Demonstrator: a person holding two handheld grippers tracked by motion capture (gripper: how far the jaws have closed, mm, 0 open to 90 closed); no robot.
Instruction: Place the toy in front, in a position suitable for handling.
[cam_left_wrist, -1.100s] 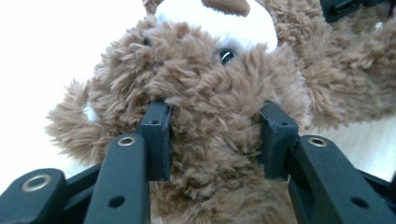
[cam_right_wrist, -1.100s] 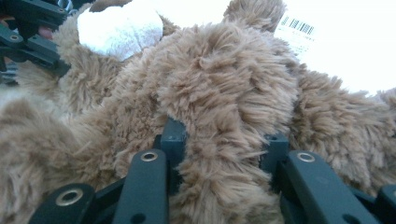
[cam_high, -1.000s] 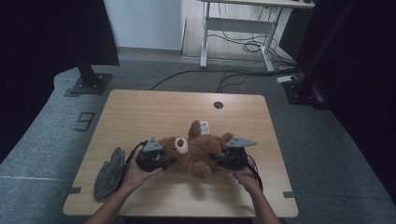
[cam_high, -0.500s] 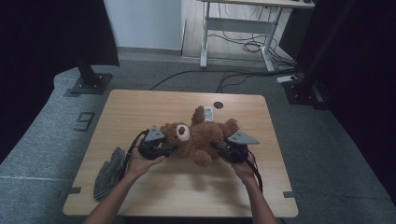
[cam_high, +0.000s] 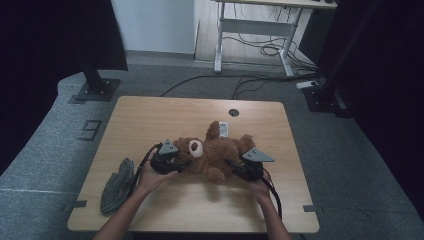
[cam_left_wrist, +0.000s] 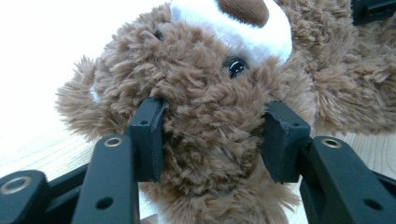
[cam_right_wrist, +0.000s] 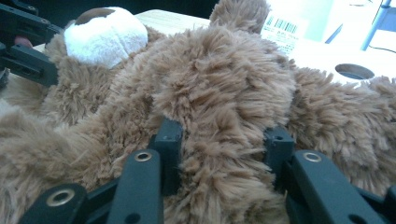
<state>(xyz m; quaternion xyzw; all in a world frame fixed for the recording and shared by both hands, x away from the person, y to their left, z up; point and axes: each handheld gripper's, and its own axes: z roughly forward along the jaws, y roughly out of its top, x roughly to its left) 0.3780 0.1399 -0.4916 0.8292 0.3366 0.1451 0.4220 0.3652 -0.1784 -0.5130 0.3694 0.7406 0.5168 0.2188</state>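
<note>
A brown teddy bear (cam_high: 215, 150) with a white muzzle lies on the wooden table (cam_high: 150, 115), head to the left. My left gripper (cam_high: 182, 160) holds the bear's head (cam_left_wrist: 210, 93); its pads (cam_left_wrist: 149, 140) sink into the fur at both sides below the eye. My right gripper (cam_high: 232, 165) clamps a thick fold of the bear's body (cam_right_wrist: 210, 93), and fur bulges over both pads (cam_right_wrist: 168, 140). Both pairs of jaws have just been opening, with the bear still between them. A white barcode tag (cam_right_wrist: 280, 28) lies behind the bear.
A crumpled grey cloth (cam_high: 117, 182) lies near the table's front left corner. A round cable hole (cam_high: 233, 113) sits at the back edge of the table. Bare wood stretches in front of the bear and at the back left.
Both hands and the bear have shifted a little away from the front edge, and the bear has come down lower onto the table.
</note>
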